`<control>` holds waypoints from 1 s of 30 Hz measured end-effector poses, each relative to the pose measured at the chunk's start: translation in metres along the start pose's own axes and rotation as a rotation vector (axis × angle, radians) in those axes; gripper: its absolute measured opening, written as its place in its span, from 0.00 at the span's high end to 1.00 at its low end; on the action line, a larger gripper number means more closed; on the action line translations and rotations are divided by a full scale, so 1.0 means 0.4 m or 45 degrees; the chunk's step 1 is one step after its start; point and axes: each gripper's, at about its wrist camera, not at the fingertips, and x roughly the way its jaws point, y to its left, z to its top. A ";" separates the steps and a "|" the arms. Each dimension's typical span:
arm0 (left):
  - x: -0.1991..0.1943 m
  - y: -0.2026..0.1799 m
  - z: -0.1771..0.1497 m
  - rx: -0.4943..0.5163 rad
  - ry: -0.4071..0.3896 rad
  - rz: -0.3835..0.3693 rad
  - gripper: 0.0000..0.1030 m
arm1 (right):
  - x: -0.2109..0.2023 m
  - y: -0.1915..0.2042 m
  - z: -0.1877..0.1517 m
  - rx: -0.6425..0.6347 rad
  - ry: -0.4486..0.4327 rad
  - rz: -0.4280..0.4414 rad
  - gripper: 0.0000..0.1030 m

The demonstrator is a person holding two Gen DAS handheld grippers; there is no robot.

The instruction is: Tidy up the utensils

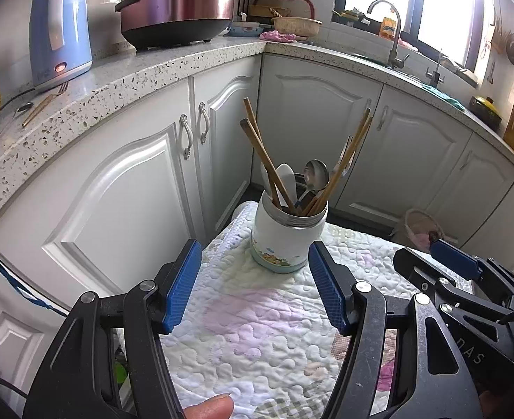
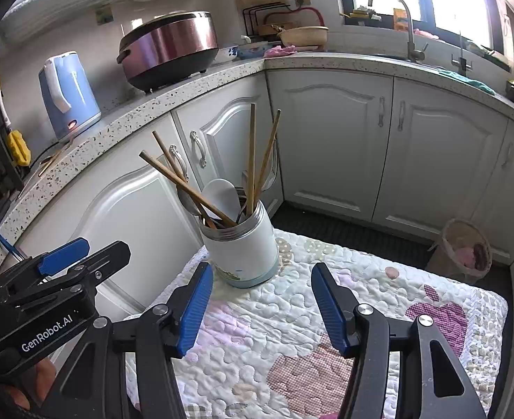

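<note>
The left gripper (image 1: 255,284) is hovering with fingers apart, nothing between them. Just ahead, the white utensil holder (image 1: 288,234) is standing upright on the quilted cloth (image 1: 257,331), holding chopsticks (image 1: 260,150) and spoons. The right gripper (image 2: 262,305) is hanging beside it, fingers spread and empty.

4 chopsticks (image 2: 187,188), 1 holder (image 2: 243,251), 1 kettle (image 2: 68,94).

Glossy white holder (image 1: 288,241), wooden chopsticks (image 1: 263,160), quilted cloth (image 1: 257,314).
</note>
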 end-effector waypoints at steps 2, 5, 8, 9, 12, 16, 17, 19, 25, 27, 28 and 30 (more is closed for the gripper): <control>-0.001 0.001 0.000 -0.001 -0.004 -0.001 0.38 | -0.001 0.001 0.000 -0.004 -0.001 -0.003 0.45; -0.002 0.000 0.001 0.008 -0.005 0.007 0.38 | 0.001 0.001 -0.001 -0.005 0.006 -0.001 0.44; -0.002 0.001 0.002 0.009 -0.005 0.015 0.38 | 0.002 0.002 -0.002 -0.007 0.010 0.004 0.44; -0.002 0.002 0.000 0.008 -0.005 0.015 0.38 | 0.002 0.002 -0.002 -0.009 0.010 0.005 0.44; -0.001 0.004 -0.001 0.004 -0.002 0.020 0.38 | 0.003 0.004 -0.004 -0.014 0.014 0.007 0.44; -0.002 0.002 -0.002 0.013 -0.005 0.030 0.38 | 0.008 0.009 -0.006 -0.017 0.022 0.008 0.44; -0.002 0.000 -0.002 0.015 -0.005 0.032 0.38 | 0.008 0.009 -0.007 -0.017 0.023 0.008 0.44; -0.001 -0.002 -0.002 0.017 -0.004 0.032 0.38 | 0.009 0.010 -0.008 -0.017 0.024 0.009 0.44; 0.003 -0.002 -0.006 0.021 0.001 0.036 0.38 | 0.011 0.013 -0.010 -0.022 0.030 0.011 0.44; 0.003 -0.004 -0.007 0.024 0.002 0.039 0.38 | 0.013 0.014 -0.010 -0.022 0.033 0.011 0.44; 0.005 -0.004 -0.008 0.024 0.002 0.039 0.38 | 0.013 0.015 -0.010 -0.023 0.035 0.012 0.44; 0.005 -0.004 -0.007 0.022 0.003 0.040 0.38 | 0.014 0.017 -0.011 -0.025 0.035 0.012 0.44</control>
